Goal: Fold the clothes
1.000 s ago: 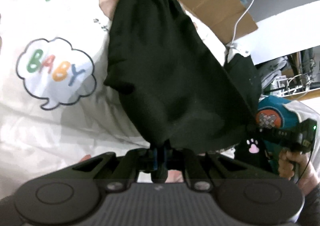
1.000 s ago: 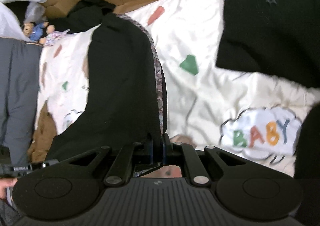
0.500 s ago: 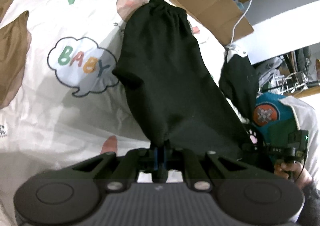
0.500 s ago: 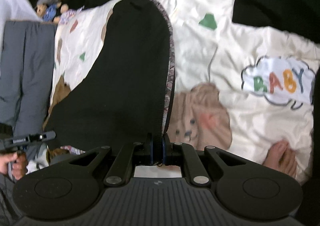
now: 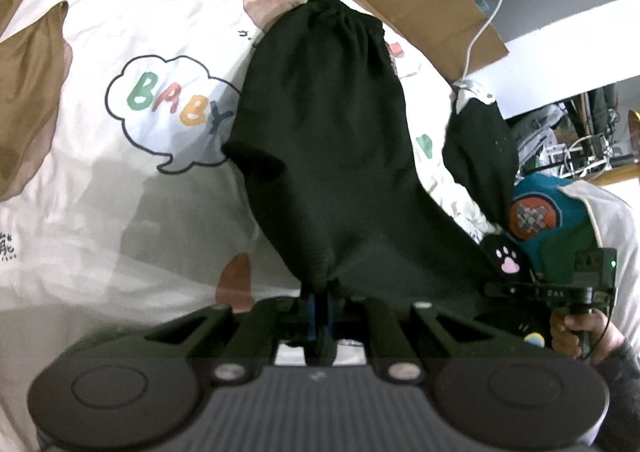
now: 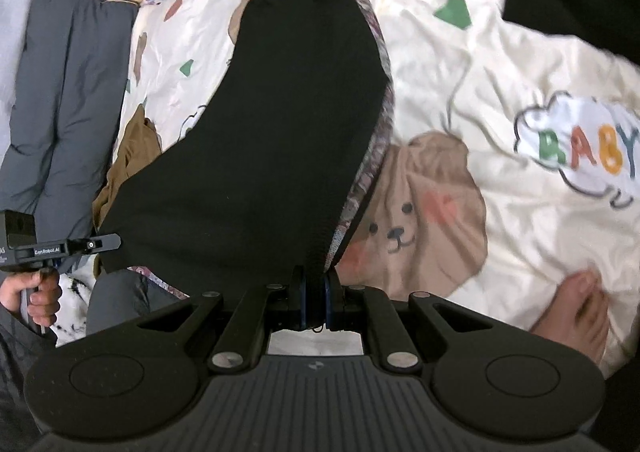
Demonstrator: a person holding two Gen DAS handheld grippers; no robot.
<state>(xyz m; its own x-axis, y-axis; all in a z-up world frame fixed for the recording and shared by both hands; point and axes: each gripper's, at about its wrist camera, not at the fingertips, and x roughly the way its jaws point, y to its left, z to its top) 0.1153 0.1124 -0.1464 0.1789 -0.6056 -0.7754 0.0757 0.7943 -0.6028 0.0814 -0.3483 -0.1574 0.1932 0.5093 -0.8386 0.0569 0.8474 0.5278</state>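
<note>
black garment (image 5: 328, 156) shifted across bedsheet (image 5: 120, 192)

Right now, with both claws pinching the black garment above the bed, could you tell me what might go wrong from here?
1. Each claw, left and right, grips only a thin bunched edge of the black garment, so a tug could pull it free.
2. The garment hangs sagging and creased, so laying it on the printed bedsheet may trap wrinkles.
3. A bare foot rests on the sheet near the right claw; the cloth might land on it.
</note>
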